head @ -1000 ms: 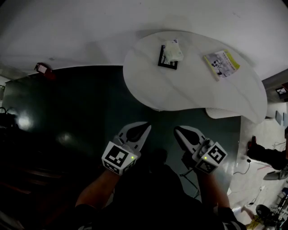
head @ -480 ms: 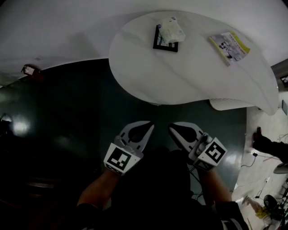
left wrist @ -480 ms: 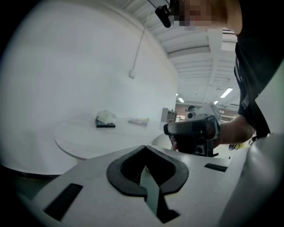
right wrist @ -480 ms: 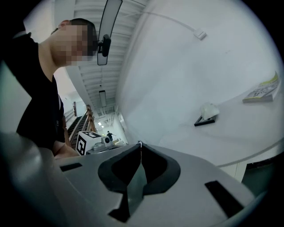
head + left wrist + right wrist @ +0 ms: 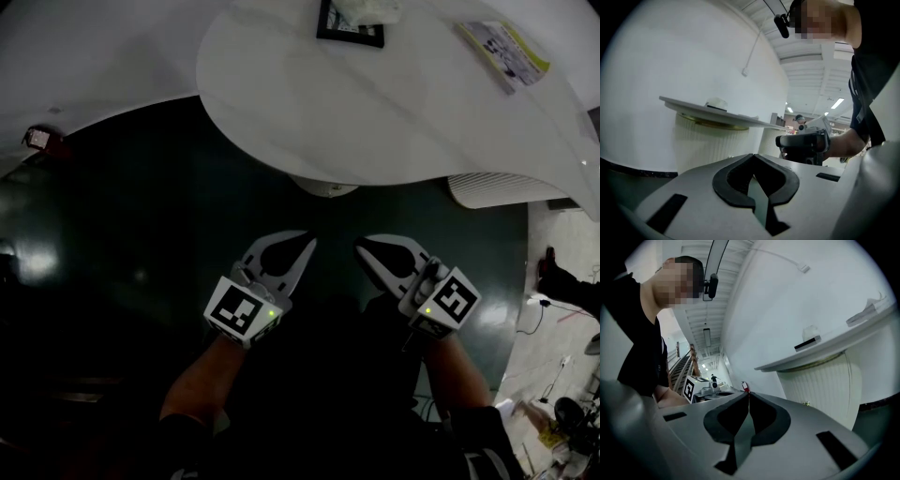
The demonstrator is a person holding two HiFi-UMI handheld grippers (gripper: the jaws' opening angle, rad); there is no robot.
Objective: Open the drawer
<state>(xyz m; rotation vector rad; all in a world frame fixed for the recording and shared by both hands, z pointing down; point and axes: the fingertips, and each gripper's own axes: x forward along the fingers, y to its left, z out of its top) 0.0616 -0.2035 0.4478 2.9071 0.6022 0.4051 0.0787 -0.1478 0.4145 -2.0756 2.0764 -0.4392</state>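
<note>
Grippers: left gripper (image 5: 309,244) and right gripper (image 5: 360,247), both clenched on nothing, side by side above dark floor (image 5: 141,234). White table (image 5: 375,131) ahead on ribbed pedestal (image 5: 705,143); on top, black tray (image 5: 342,36) and booklet (image 5: 511,52), well apart; drawer not distinguishable in any view.

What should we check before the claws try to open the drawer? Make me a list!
1. Left claw empty: ok. Its jaws are together with nothing between them.
2. Right claw empty: ok. It is shut on nothing.
3. Claws open wide enough to take a handle: not ok. Both are shut.
4. Drawer found: cannot tell. No view plainly shows one; the ribbed base under the white table is the likeliest place to look.
5. Claws close to the table: not ok. Both hang over the dark floor, apart from the table.
6. Tabletop things safe: ok. The booklet and black tray lie flat on top.
</note>
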